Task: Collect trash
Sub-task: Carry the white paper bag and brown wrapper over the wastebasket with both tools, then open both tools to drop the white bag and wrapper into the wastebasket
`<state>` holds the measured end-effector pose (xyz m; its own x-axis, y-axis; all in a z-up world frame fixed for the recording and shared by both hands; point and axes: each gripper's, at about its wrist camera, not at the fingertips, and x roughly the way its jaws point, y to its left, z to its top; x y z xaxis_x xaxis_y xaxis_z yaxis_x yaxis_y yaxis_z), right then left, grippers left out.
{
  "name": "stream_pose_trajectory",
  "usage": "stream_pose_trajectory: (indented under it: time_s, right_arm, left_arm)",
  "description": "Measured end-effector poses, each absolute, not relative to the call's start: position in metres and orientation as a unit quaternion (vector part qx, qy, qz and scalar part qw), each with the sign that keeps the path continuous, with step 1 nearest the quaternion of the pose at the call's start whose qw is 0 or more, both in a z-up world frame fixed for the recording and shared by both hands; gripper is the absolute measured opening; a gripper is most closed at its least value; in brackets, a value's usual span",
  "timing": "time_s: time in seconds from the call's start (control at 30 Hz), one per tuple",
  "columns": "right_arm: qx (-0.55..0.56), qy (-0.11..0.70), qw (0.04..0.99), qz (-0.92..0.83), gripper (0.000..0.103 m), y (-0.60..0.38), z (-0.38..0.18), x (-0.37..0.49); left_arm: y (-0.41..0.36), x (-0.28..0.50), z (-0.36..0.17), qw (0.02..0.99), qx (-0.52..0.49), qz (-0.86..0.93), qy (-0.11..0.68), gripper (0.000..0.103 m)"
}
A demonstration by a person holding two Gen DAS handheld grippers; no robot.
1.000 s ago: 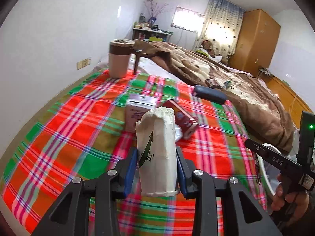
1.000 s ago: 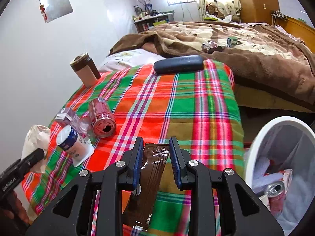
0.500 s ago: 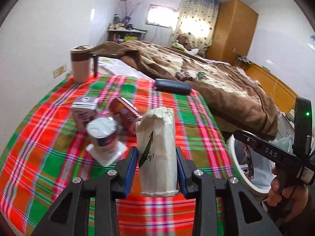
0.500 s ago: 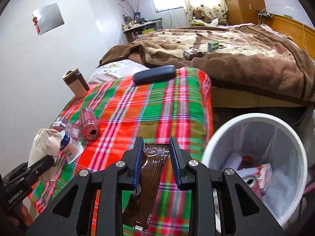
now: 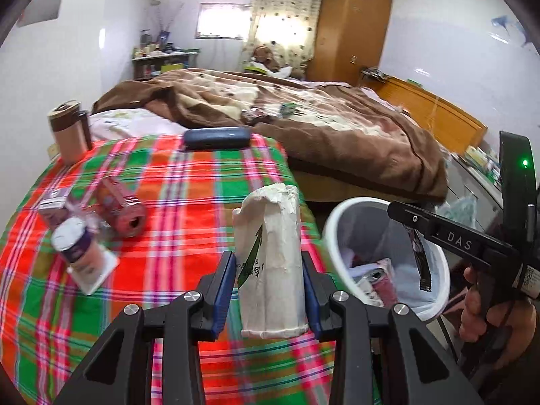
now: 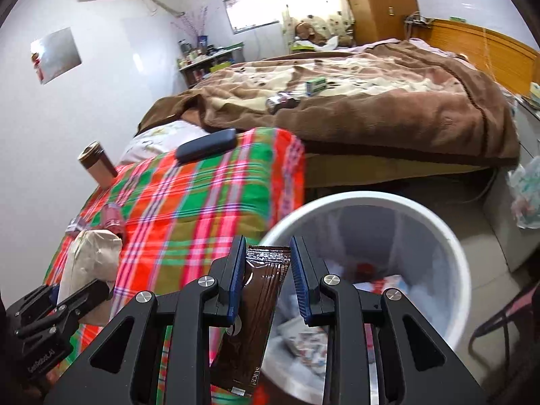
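Both grippers have swung from over the plaid worktop [image 5: 189, 182] toward the white bin [image 6: 435, 222], which now fills the view ahead of the right gripper [image 6: 266, 280]. Its jaws pinch a brown sachet [image 6: 260, 307] held over the bin's near rim. The left gripper [image 5: 268, 280] has its jaws clamped on a crumpled white paper bag [image 5: 270, 256], the bin just to their right. Inside lie a can [image 5: 383, 280] and wrappers.

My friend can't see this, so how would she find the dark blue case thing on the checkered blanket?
Start at the plaid blanket of red, green and pink. Go to its far edge, where the brown bedcover begins. The dark blue case lies flat there, long with rounded ends, plain and dark, unlike the red can and the tall tan cup.
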<state>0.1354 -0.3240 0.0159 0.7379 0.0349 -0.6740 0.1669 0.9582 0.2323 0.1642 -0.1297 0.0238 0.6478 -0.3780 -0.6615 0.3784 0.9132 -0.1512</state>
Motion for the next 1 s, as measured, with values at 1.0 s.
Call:
stream_pose_trajectory:
  time_s: [1.0]
  right_arm:
    - [0.147, 0.401, 0.899, -0.099, 0.029, -0.405, -0.023, 0.122]
  left_arm:
    - [-0.274, 0.161, -0.016, 0.859, 0.043, -0.308, 0.407, 0.051]
